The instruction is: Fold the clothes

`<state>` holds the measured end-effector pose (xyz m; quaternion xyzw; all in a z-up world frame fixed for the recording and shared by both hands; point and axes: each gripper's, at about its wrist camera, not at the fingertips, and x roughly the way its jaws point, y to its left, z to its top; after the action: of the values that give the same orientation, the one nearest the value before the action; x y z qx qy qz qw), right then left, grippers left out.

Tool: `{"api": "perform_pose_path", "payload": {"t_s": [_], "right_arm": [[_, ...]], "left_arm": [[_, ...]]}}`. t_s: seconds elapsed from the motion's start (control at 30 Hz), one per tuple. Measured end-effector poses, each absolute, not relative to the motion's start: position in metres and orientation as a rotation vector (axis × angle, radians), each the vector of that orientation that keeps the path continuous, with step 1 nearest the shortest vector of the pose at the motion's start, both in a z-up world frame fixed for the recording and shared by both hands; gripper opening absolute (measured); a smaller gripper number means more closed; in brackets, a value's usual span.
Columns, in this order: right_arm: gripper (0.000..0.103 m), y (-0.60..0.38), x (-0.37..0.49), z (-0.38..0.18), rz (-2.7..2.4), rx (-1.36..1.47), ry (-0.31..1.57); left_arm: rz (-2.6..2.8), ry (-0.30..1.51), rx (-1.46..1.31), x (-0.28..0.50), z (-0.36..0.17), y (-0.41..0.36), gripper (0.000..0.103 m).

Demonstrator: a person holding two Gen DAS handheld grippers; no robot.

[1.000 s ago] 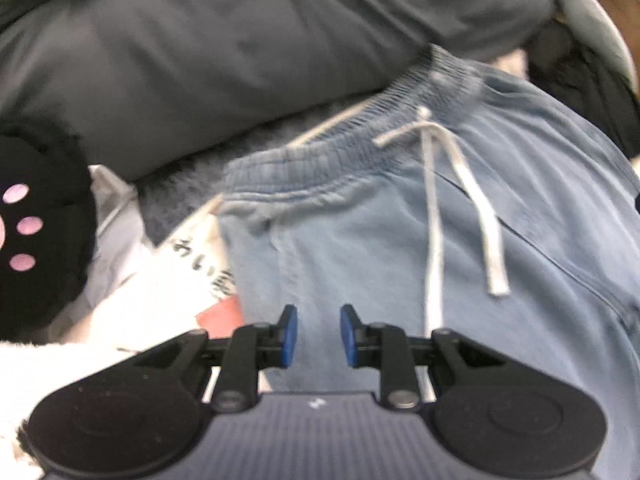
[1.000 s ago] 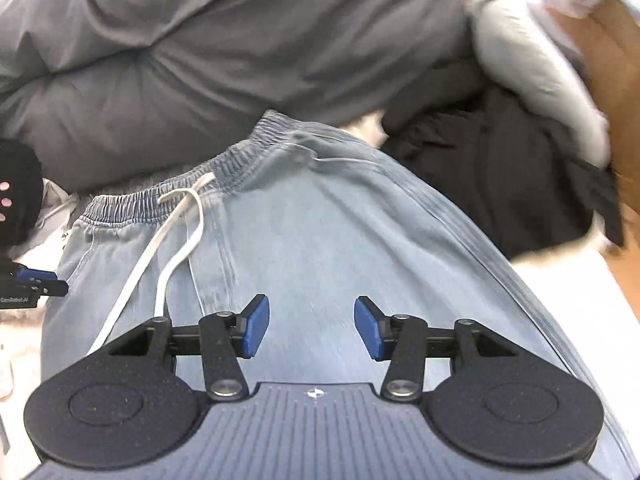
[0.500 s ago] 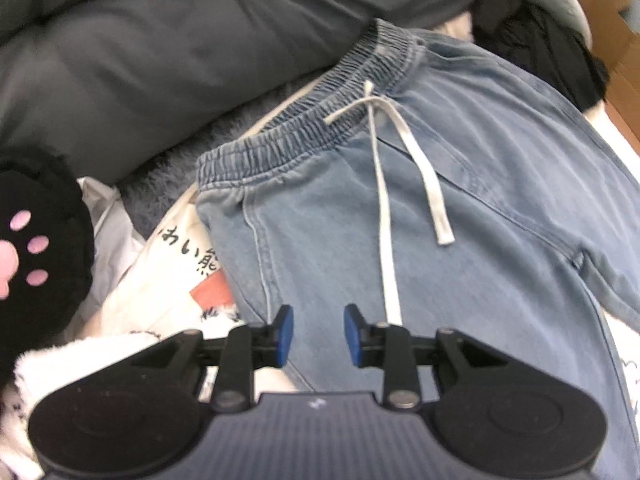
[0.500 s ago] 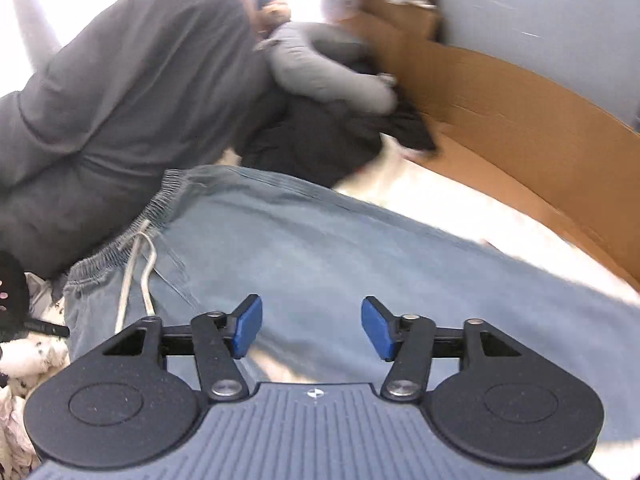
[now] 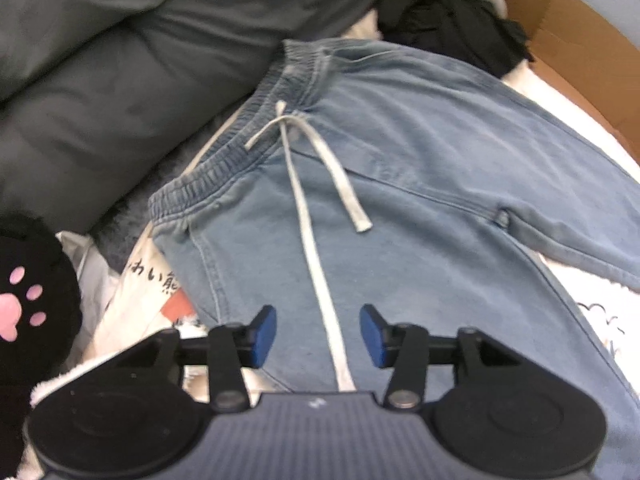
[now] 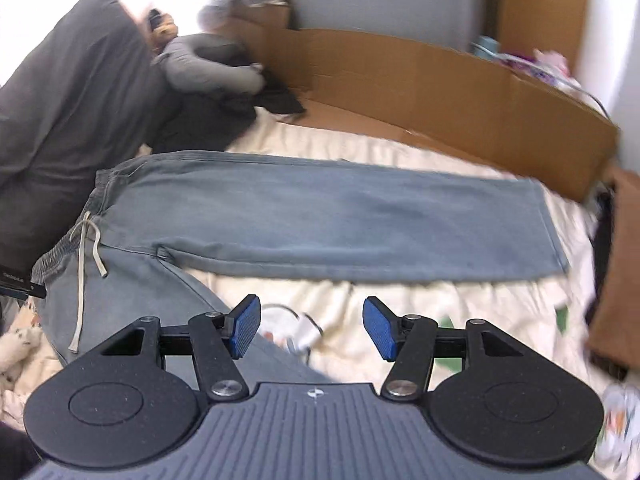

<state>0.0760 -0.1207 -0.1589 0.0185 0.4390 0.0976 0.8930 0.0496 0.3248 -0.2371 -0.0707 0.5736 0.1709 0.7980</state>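
Light blue denim trousers (image 5: 420,184) lie spread flat on a cream bedspread (image 6: 400,304), elastic waistband (image 5: 224,164) toward the grey pillows. A white drawstring (image 5: 308,220) trails down the front. In the right wrist view one leg (image 6: 340,216) stretches out to the right toward the cardboard. My left gripper (image 5: 318,336) hovers open above the lower end of the drawstring, nothing between its blue pads. My right gripper (image 6: 312,326) is open too, above the crotch area and bare bedspread, holding nothing.
Large grey pillows (image 5: 120,60) lie behind the waistband. A black cushion with pink paw marks (image 5: 24,300) sits at the left. Dark and grey clothes (image 6: 216,80) are heaped at the back. A cardboard wall (image 6: 440,88) borders the bed's far side.
Both grippers have drawn back and away from the trousers. The left gripper's fingers have spread wider. The right wrist view has swung right, showing the whole leg and the cardboard.
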Motion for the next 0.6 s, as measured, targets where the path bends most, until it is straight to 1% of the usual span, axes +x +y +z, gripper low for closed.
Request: {"api": "perform_pose_path", "payload": {"t_s": [0.17,0.27,0.37,0.6], "right_arm": [[0.063,-0.14,0.045,-0.162,0.148,0.077,0.909],[0.063,-0.149,0.027,-0.164,0.103,0.093,0.893],[0.063,-0.161,0.012,-0.171,0.067,0.155,0.903],[0.063,-0.176,-0.01,-0.191,-0.012,0.202,0.924]], "left_arm": [[0.325,1.232,-0.127,0.046,-0.232,0.32,0.053],[0.302,1.233,-0.117,0.043,-0.228,0.32,0.057],[0.279,1.237,-0.105,0.04,-0.225,0.321,0.06],[0.266,1.245,-0.086,0.04,-0.229,0.326,0.062]]}}
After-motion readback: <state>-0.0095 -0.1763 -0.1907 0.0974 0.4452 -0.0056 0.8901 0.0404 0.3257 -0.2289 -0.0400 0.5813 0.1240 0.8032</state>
